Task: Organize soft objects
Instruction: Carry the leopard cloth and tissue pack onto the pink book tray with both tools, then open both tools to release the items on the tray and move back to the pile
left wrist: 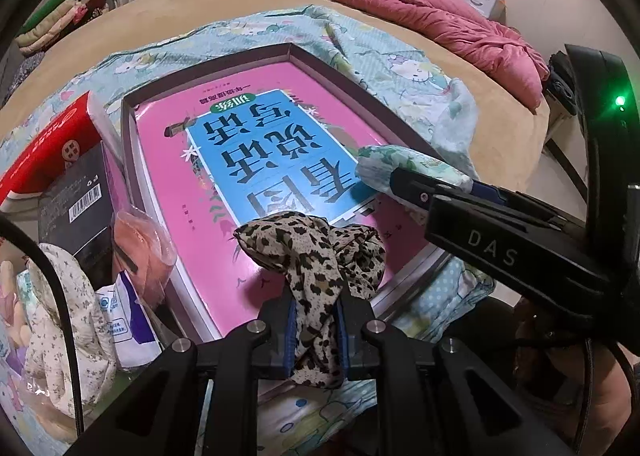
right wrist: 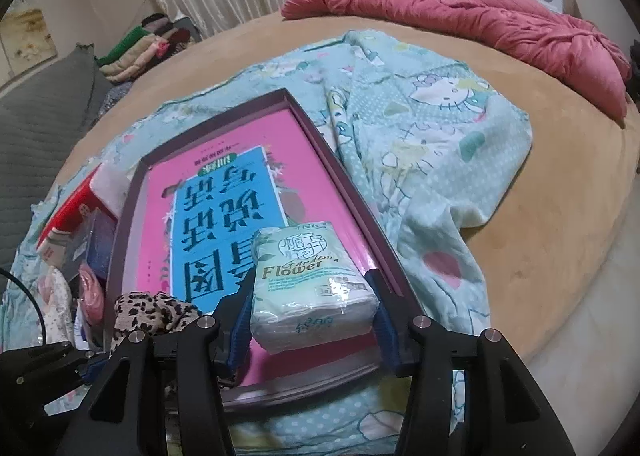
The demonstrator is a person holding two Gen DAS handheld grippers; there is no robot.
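Observation:
My left gripper (left wrist: 316,320) is shut on a leopard-print cloth (left wrist: 316,256), holding it over the near end of a shallow purple tray (left wrist: 208,64) lined with a pink and blue book. My right gripper (right wrist: 310,312) is shut on a pale green tissue pack (right wrist: 312,284) over the tray's near right part (right wrist: 352,196). The right gripper with the pack (left wrist: 400,172) shows at the right of the left wrist view. The leopard cloth (right wrist: 148,312) shows at the lower left of the right wrist view.
The tray lies on a light blue Hello Kitty blanket (right wrist: 432,128) on a tan bed. Left of the tray are a red box (left wrist: 52,144), a black box (left wrist: 80,208), a pink bagged item (left wrist: 140,248) and a floral cloth (left wrist: 68,320). A pink quilt (right wrist: 480,20) lies at the far side.

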